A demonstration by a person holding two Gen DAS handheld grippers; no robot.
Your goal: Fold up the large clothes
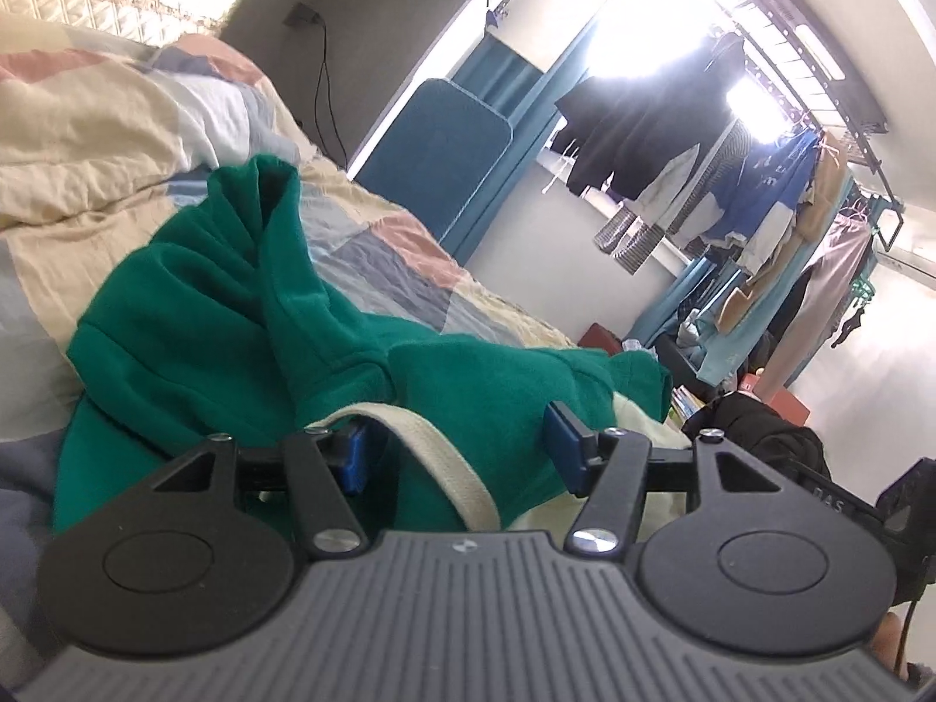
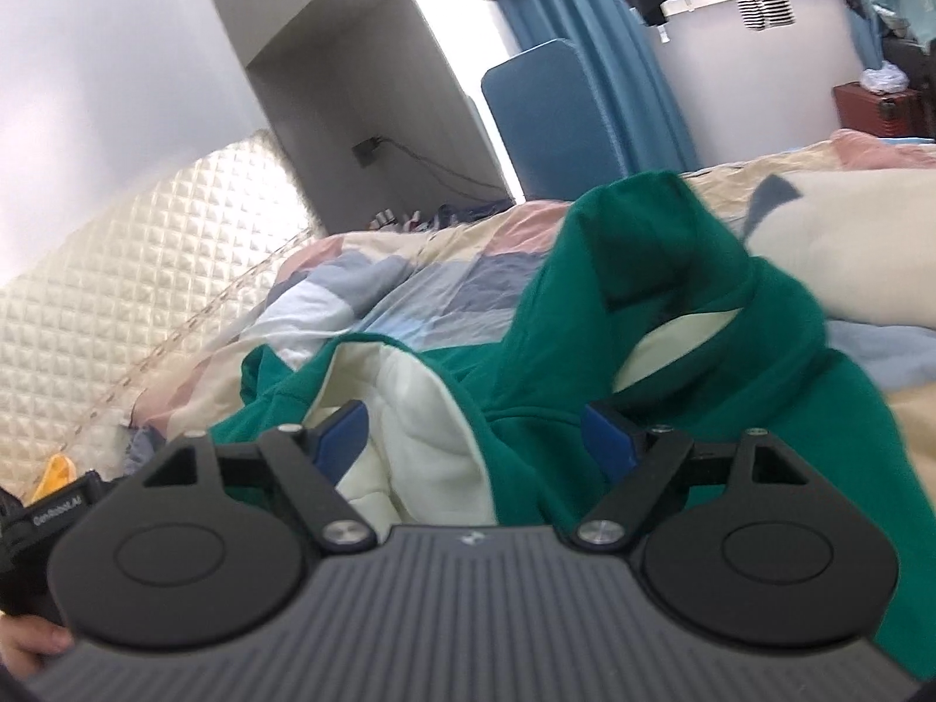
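A green garment with a cream lining (image 1: 205, 322) lies crumpled on the patchwork bed cover; it also shows in the right wrist view (image 2: 643, 304). My left gripper (image 1: 459, 450) is open just above the garment, its blue pads either side of a cream ribbed band (image 1: 433, 444). My right gripper (image 2: 474, 444) is open, its pads either side of the cream lining (image 2: 409, 421) and a green fold. Neither gripper holds anything.
The patchwork quilt (image 1: 117, 134) bunches up beyond the garment. A quilted headboard (image 2: 88, 316) stands at the left. A blue padded panel (image 1: 444, 152) leans on the wall, and a rack of hanging clothes (image 1: 760, 187) stands beyond the bed.
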